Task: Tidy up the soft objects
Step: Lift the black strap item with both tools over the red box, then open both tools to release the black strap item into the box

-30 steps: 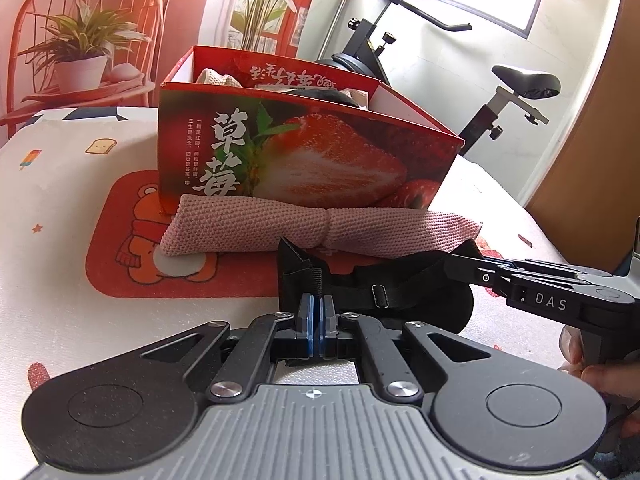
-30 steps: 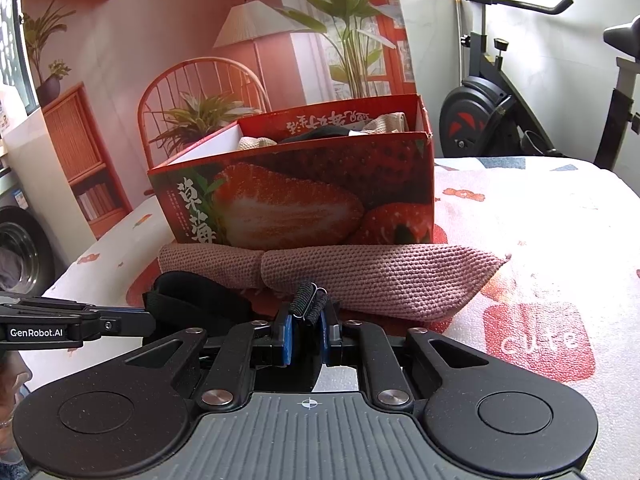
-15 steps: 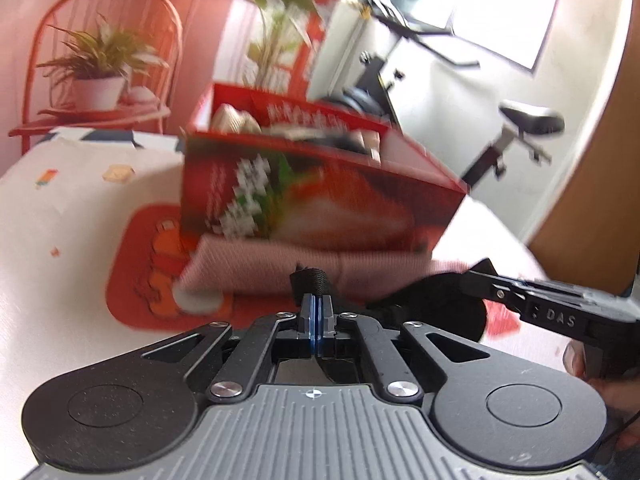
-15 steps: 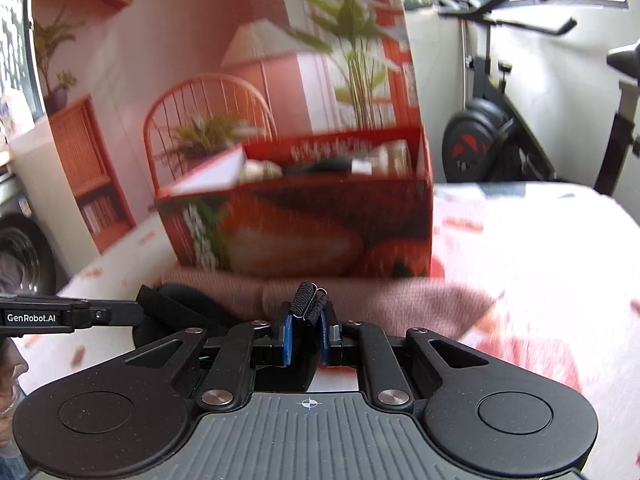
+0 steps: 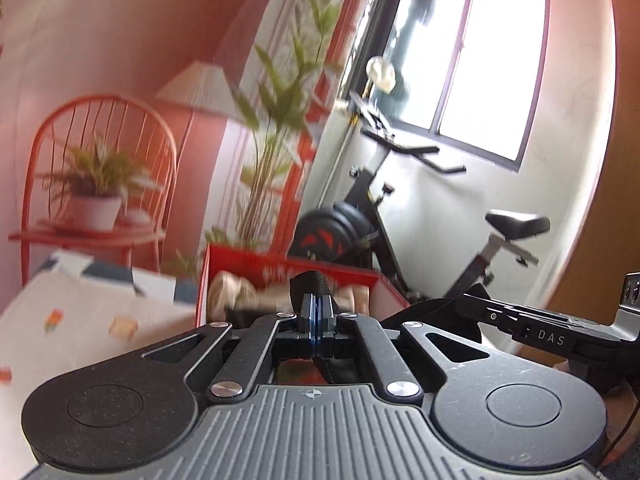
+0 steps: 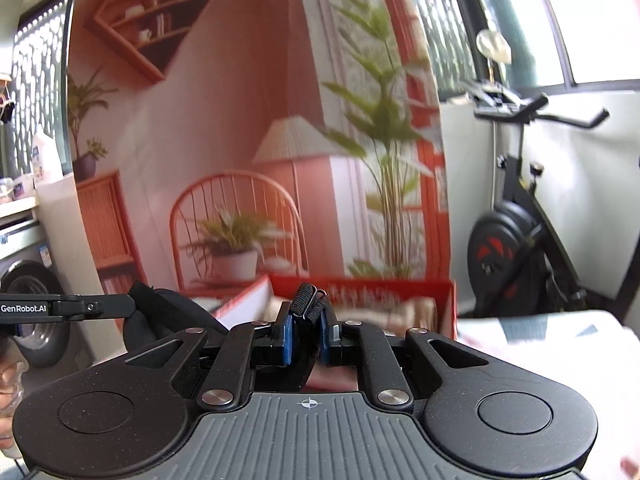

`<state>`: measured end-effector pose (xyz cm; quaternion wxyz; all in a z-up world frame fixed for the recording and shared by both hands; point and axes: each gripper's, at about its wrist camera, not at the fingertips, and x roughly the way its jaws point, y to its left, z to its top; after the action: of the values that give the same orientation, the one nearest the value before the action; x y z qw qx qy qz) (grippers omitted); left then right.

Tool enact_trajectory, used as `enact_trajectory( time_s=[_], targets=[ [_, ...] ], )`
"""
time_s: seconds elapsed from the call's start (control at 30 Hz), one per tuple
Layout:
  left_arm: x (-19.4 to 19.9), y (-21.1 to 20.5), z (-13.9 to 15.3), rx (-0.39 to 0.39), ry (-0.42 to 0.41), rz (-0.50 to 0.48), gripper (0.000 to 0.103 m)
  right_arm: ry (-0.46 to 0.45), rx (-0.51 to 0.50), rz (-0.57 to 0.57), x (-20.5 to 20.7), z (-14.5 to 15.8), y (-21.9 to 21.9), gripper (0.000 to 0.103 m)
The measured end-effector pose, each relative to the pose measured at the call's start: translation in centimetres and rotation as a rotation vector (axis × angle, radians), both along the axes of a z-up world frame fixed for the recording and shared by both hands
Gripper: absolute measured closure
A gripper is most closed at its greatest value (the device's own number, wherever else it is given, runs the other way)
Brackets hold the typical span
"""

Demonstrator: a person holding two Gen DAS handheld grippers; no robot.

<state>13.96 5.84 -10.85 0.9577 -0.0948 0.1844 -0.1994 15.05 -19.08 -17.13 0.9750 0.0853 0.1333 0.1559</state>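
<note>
White patterned counter (image 5: 80, 320) with small coloured prints; open red box (image 5: 340, 274) stands on it, pale soft items inside. Scene blurred.

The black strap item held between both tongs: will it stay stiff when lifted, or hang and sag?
The black strap item probably sags: it bunches where the right tongs pinch it. It seems light, since thin edge grips by these and the left tongs carry it. Its ribbed weave likely resists slipping.

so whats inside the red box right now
The red box holds beige, cloth-like bundles, blurred, with something dark among them. Its lower part and floor are hidden behind the left hand-held gripper and the black strap it grips, so any count is uncertain.
</note>
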Motion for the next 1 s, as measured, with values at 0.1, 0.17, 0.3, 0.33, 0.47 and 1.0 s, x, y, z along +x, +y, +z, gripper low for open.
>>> enact_trajectory(
  time_s=[0.1,0.17,0.3,0.33,0.47,1.0],
  targets=[
    [1.7,-0.8,1.2,0.024,-0.041,0.021,0.101,-0.033,-0.037,-0.008,2.0,1.4,0.3,0.091],
    [3.0,-1.3,1.6,0.038,-0.048,0.036,0.101,-0.05,-0.082,-0.02,3.5,2.0,0.8,0.091],
    [6.1,-2.6,1.0,0.084,-0.023,0.051,0.101,-0.031,-0.137,-0.055,7.0,1.7,1.2,0.091],
    [7.0,-2.8,0.5,0.096,-0.006,0.048,0.101,-0.014,-0.148,-0.062,7.9,1.3,1.4,0.091],
    [9.9,-3.8,-2.3,0.135,0.121,-0.006,0.101,0.084,-0.188,-0.076,10.8,-1.0,1.5,0.091],
    [11.9,-4.3,-6.5,0.164,0.302,-0.07,0.1,0.305,-0.172,-0.068,12.5,-6.5,1.8,0.089]
  ],
)
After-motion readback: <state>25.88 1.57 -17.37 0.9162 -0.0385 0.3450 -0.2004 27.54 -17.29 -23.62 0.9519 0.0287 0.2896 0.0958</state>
